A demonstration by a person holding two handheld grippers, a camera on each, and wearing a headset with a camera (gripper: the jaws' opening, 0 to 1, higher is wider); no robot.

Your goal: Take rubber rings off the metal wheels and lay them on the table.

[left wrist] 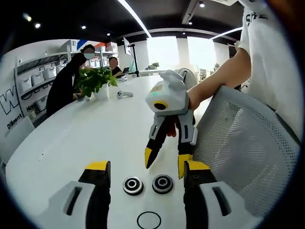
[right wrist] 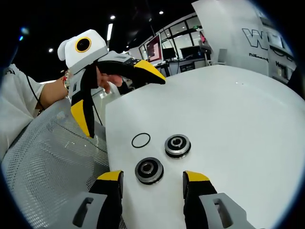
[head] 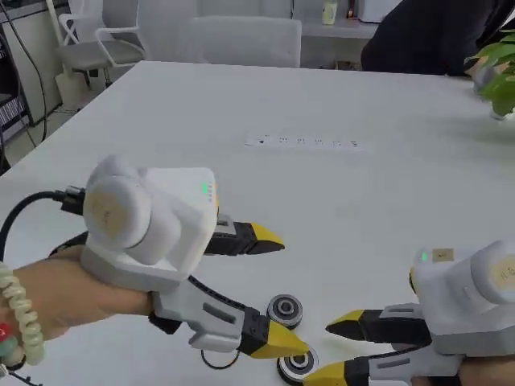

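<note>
1. While its jaws stand spread and empty, the left hand-held gripper (left wrist: 145,167) hovers near the loose rubber ring (left wrist: 148,213); the right hand-held gripper (head: 320,351) faces it, equally wide, holding nothing.
2. Just beside that ring, two metal wheels (head: 284,308) rest on the desk (right wrist: 228,119).
3. One ring off, then! The paler-rimmed wheel (right wrist: 177,145) looks stripped; the dark-rimmed wheel (right wrist: 149,170) probably still wears its ring, so that's what's left.

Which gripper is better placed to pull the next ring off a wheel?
Right, probably. The right gripper is open and low, with a wheel just ahead between its jaws. The left gripper, also open, hangs higher above the table.
</note>
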